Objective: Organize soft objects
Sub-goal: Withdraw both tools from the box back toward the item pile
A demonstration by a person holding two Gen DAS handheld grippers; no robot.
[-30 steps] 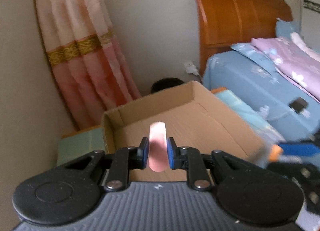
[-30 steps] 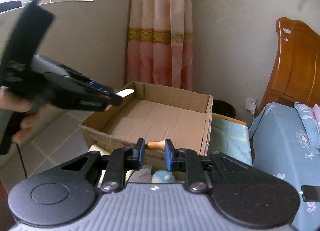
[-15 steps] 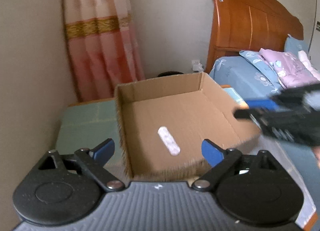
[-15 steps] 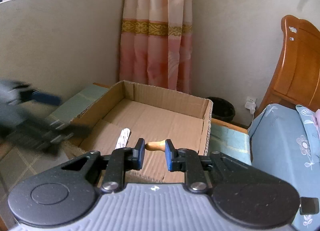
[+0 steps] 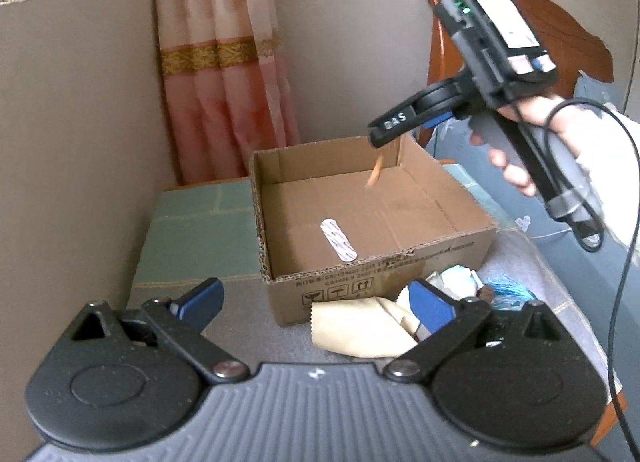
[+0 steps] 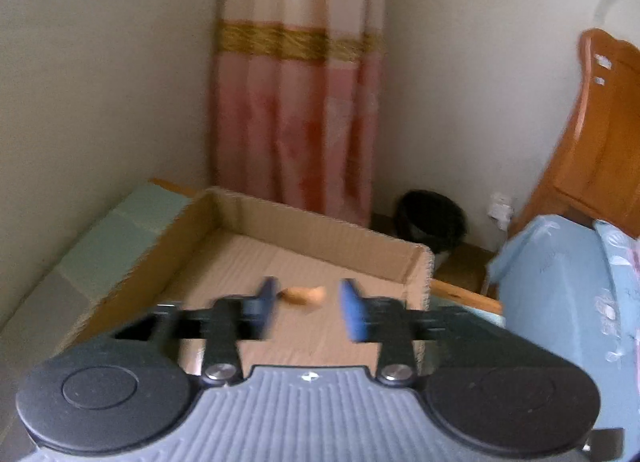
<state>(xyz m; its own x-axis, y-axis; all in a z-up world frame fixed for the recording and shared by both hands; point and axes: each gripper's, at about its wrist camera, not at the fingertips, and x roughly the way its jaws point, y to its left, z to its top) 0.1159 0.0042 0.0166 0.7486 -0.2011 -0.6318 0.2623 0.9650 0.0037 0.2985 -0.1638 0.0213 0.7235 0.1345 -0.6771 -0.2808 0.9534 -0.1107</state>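
Note:
An open cardboard box [image 5: 372,222] stands on a low grey-green surface. A white oblong strip [image 5: 338,240] lies on the box floor. My left gripper [image 5: 316,302] hangs in front of the box, its jaws opening wide with nothing between them. A hand holds my right gripper [image 5: 394,130] above the box's far right corner, and a small tan piece [image 5: 375,175] drops below it. In the right wrist view the jaws of the right gripper [image 6: 308,310] are opening, blurred, and the tan piece [image 6: 306,296] sits loose between them over the box [image 6: 320,238].
A cream cloth [image 5: 360,330], white and pale blue soft items [image 5: 456,278] and a blue tassel [image 5: 510,294] lie in front of the box. A black bin [image 6: 432,222], a blue bed [image 6: 560,286], a wooden headboard [image 6: 604,122] and a pink curtain [image 6: 296,122] surround it.
My left gripper opened, let go of the pale strip into the box and drew back. My right gripper moved over the box and opened around the tan piece.

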